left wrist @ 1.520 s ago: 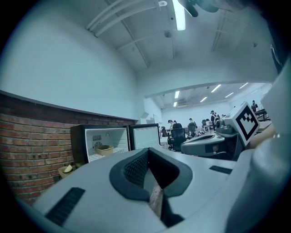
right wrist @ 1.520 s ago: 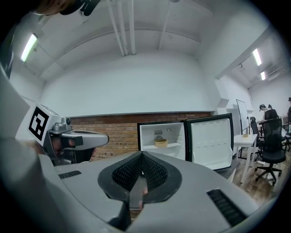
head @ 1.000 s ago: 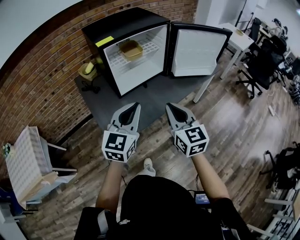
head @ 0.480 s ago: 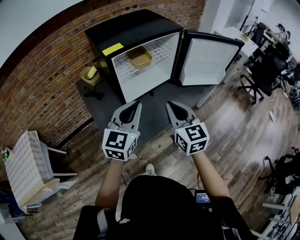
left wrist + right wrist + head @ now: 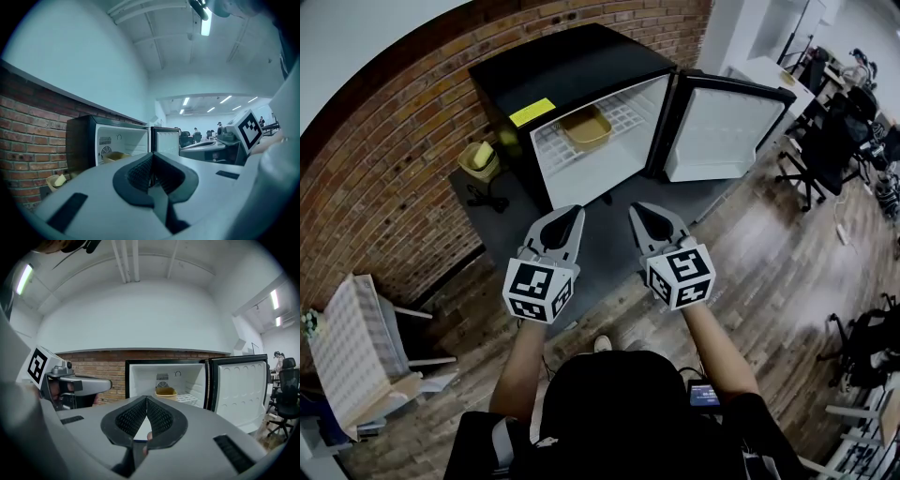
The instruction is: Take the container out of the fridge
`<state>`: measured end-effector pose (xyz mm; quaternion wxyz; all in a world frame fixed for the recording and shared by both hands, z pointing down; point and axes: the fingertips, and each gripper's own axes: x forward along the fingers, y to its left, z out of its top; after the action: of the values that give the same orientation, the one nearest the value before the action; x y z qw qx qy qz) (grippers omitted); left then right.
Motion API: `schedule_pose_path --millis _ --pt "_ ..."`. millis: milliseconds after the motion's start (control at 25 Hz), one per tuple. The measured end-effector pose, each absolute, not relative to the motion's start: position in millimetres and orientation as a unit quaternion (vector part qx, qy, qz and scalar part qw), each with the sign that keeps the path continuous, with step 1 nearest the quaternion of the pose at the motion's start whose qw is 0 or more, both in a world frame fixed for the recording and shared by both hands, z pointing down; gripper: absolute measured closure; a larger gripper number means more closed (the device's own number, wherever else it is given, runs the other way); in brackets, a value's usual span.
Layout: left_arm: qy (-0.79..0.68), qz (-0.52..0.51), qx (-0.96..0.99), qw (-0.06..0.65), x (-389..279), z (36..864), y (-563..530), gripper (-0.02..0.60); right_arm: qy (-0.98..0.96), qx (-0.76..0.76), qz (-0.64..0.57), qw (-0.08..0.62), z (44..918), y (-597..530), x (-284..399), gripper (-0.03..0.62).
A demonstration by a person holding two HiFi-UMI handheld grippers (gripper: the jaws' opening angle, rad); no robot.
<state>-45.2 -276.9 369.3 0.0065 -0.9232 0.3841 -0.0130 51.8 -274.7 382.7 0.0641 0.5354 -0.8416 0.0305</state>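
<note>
A small black fridge stands against the brick wall with its door swung open to the right. On its white wire shelf sits a yellow-tan container, also visible as the container and at the fridge's left side as the container. My left gripper and right gripper hover side by side over the dark mat, well short of the fridge. Both have their jaws closed together with nothing between them.
A yellow bin sits on the floor left of the fridge. A white table and black office chairs stand to the right. A white rack leans at the lower left. Wooden floor lies underfoot.
The view has shifted closer to the fridge, which now sits slightly lower and more to the right. Both grippers keep their places and stay shut.
</note>
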Motion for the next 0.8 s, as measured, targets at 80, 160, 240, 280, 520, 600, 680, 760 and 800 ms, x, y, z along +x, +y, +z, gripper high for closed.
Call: schedule_pose_path --millis 80,160,240,280,520,600,680,760,800 --pt "0.382 -0.011 -0.924 0.002 -46 371 -283 0.568 -0.842 0.535 0.030 0.064 382 -280 50 0.554" --pt "0.381 -0.014 -0.924 0.001 -46 371 -289 0.568 -0.841 0.536 0.029 0.065 382 -286 49 0.554" --pt "0.380 -0.016 -0.925 0.003 -45 370 -295 0.568 -0.840 0.537 0.027 0.067 381 -291 49 0.553" --pt "0.380 -0.016 -0.925 0.004 -45 370 -298 0.568 -0.841 0.537 0.027 0.069 382 -295 49 0.553" --pt "0.384 -0.023 -0.923 0.008 -41 375 -317 0.568 -0.845 0.529 0.032 0.075 386 -320 53 0.553" --pt "0.388 -0.025 -0.921 0.005 -39 378 -325 0.568 -0.847 0.525 0.034 0.076 386 -329 54 0.553" --pt "0.391 -0.025 -0.920 0.000 -36 380 -333 0.568 -0.850 0.520 0.036 0.077 388 -340 56 0.553" --pt "0.396 -0.027 -0.918 0.001 -33 381 -342 0.568 -0.853 0.514 0.036 0.079 389 -350 56 0.553" --pt "0.398 -0.029 -0.917 0.001 -32 382 -347 0.568 -0.855 0.511 0.037 0.080 390 -355 57 0.553"
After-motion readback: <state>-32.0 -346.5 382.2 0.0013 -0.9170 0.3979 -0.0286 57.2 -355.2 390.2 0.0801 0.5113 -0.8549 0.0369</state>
